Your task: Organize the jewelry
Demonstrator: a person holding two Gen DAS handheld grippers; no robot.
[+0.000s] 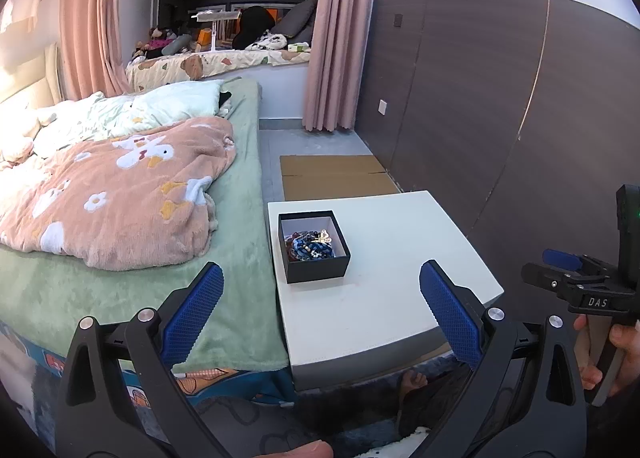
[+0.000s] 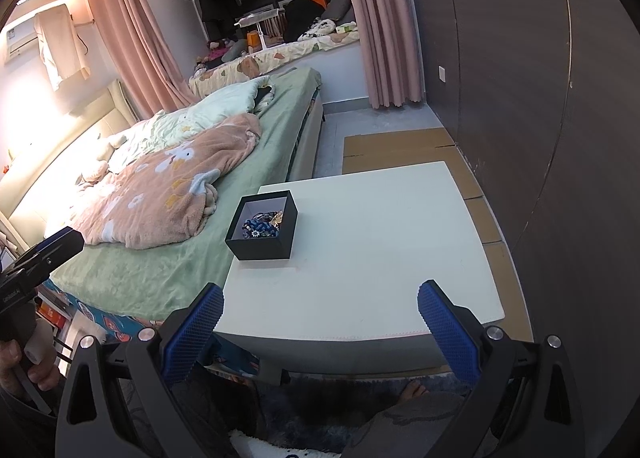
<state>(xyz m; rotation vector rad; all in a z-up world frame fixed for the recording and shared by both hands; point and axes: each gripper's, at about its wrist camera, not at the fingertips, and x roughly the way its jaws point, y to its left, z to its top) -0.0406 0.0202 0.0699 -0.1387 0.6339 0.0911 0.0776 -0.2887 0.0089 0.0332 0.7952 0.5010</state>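
Left wrist view: the left gripper hangs low in the frame, jaws wide and holding nothing, its blue pads framing a white table. A black box sits at centre on the table's left side, beside the bed, with a tangle of beaded jewelry inside. At the right edge, the right gripper shows side-on, marked "DAS".

Right wrist view: the right gripper hangs at the table's near edge, jaws wide and empty. The box, left of centre, holds the jewelry. At the left edge, the left gripper carries a small label too blurred to read; a hand grips its handle.
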